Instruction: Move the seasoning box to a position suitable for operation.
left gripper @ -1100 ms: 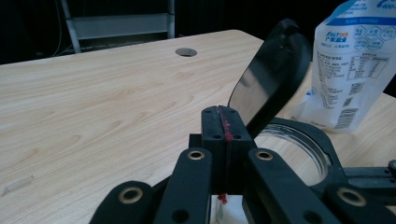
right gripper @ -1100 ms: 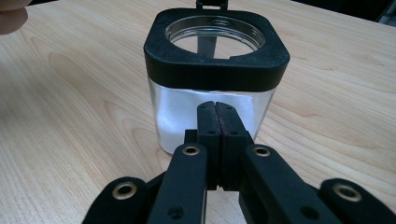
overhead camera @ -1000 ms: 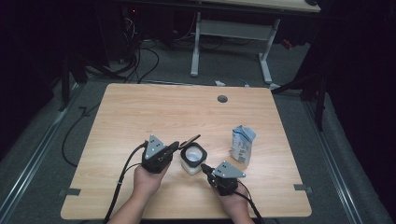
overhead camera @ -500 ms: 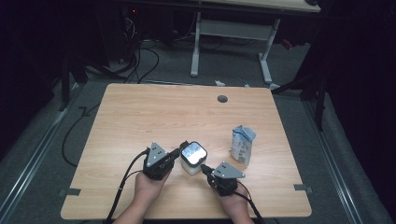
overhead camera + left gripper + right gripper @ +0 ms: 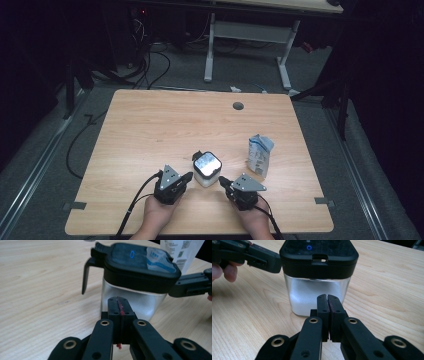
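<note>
Left gripper view puts my left gripper (image 5: 120, 306) nearest: matte black jaws with brass rivets, pressed flat together with nothing between them, a red smear along the seam. Their tips sit just short of the square clear-walled plastic container with a glossy black lid (image 5: 136, 277), and I cannot tell whether they touch its frosted wall. The lid has rounded corners, a small blue ring on top, and a curved black latch hanging down one side.

Right gripper view shows my right gripper (image 5: 327, 303) clenched the same way, empty, with only a hairline slit between the pads, pointing at the container (image 5: 318, 277) from the opposite side and just short of its wall.

From the high view, both grippers, left (image 5: 186, 176) and right (image 5: 222, 181), flank the container (image 5: 207, 169), which stands upright near the front edge of the pale wood-grain table (image 5: 165, 125). Beyond it on the right stands a crumpled white-and-blue paper carton (image 5: 260, 155), well apart from my jaws. Farther back, a round dark grommet hole (image 5: 238, 106) sits in the tabletop.
</note>
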The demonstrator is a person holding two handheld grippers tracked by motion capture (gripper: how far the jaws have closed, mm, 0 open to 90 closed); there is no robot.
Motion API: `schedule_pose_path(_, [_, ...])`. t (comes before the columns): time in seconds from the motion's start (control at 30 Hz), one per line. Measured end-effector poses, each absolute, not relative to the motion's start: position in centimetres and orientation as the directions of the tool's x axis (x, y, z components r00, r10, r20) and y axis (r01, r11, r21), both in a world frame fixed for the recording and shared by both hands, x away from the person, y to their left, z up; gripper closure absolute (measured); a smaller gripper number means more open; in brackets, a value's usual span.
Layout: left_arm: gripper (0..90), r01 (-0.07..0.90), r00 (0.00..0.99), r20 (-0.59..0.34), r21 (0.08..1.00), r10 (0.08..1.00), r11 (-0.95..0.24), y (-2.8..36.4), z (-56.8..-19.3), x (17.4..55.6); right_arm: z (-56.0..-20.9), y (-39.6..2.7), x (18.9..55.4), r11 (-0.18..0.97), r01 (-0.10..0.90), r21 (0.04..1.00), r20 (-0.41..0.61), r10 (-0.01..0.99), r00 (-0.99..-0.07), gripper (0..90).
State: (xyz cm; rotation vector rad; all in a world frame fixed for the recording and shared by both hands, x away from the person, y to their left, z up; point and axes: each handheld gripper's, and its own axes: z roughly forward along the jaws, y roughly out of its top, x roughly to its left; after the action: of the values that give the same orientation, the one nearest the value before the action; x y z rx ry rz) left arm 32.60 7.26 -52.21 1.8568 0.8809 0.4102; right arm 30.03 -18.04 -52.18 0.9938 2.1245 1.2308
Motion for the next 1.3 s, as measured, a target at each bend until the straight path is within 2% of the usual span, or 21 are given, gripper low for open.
schedule_pose_path(0.4, [89.9,0.412,0.663,-0.115,0.881,0.739,-0.233,6.5,-52.3,33.8,-52.4,-18.6,29.8,0.327,0.359,0.874,-0.047,0.793,-0.608,88.4])
schedule_pose_path(0.77, [89.9,0.426,0.656,-0.119,0.873,0.746,-0.236,5.0,-52.3,36.7,-52.4,-19.5,29.8,0.318,0.363,0.876,-0.050,0.808,-0.587,88.4])
schedule_pose_path(1.03, [84.9,0.429,0.634,-0.110,0.873,0.766,-0.230,6.8,-52.3,36.6,-52.2,-19.4,30.1,0.314,0.361,0.878,-0.052,0.813,-0.580,88.6])
schedule_pose_path(1.13, [79.6,0.410,0.628,-0.077,0.878,0.774,-0.245,8.6,-51.9,35.9,-52.0,-19.5,30.4,0.305,0.361,0.881,-0.051,0.821,-0.569,88.6])
schedule_pose_path(1.17, [75.5,0.404,0.622,-0.060,0.879,0.781,-0.254,9.2,-51.8,35.6,-51.9,-19.6,30.5,0.297,0.363,0.883,-0.046,0.825,-0.563,88.6])
schedule_pose_path(1.23, [60.9,0.402,0.609,-0.026,0.872,0.793,-0.280,10.7,-51.4,35.1,-52.0,-19.9,30.7,0.295,0.369,0.881,-0.046,0.831,-0.554,88.7])
schedule_pose_path(1.3, [55.6,0.396,0.601,-0.001,0.869,0.799,-0.296,12.3,-51.1,34.5,-52.0,-20.2,30.9,0.291,0.378,0.879,-0.044,0.839,-0.543,88.8])
